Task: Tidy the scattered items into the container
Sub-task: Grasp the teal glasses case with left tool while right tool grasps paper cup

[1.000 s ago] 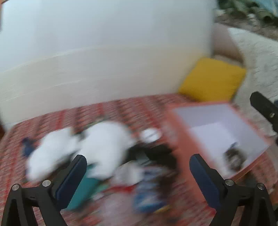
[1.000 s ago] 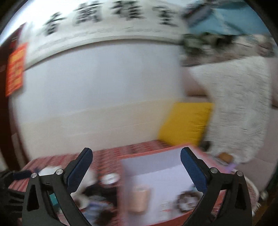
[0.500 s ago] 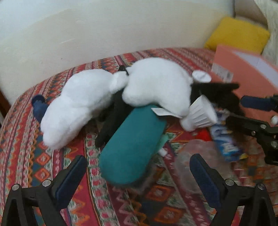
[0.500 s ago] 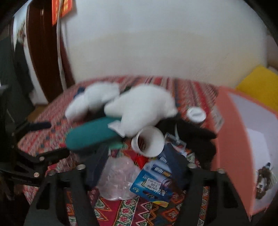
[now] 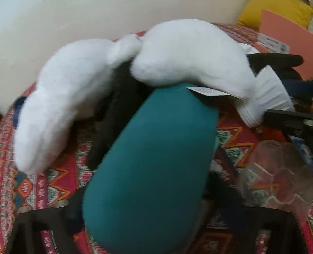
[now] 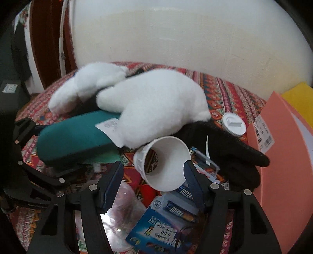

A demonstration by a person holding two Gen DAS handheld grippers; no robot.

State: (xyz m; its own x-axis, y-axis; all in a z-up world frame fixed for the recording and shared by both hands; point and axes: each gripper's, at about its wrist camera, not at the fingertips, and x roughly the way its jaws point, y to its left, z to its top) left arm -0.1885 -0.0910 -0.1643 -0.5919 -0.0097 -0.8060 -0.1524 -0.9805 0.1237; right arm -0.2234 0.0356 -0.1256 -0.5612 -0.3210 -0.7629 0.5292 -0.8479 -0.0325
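Left gripper (image 5: pixel 144 220): jaws closing around the teal pouch (image 5: pixel 152 156), contact not discernible. White plush (image 6: pixel 152 101) overlaps the pouch. Right gripper (image 6: pixel 154 173): jaws closing, paper cup (image 6: pixel 166 164) between them, unpressed. Orange box (image 6: pixel 283 156) walls the right edge.

Two white plush toys (image 6: pixel 156 109) lie on the patterned cloth (image 6: pixel 230 93), the second (image 6: pixel 86 84) at upper left of the right wrist view, beside one teal pouch (image 6: pixel 74 136) and one black furry item (image 6: pixel 230 148). One white paper cup (image 6: pixel 164 164) lies at center, with one white round lid (image 6: pixel 233 124) to its upper right, one blue battery pack (image 6: pixel 162 224) at lower center and one clear plastic piece (image 5: pixel 273 175). One orange box (image 6: pixel 289 156) stands at right, one yellow cushion (image 5: pixel 273 11) beyond it.
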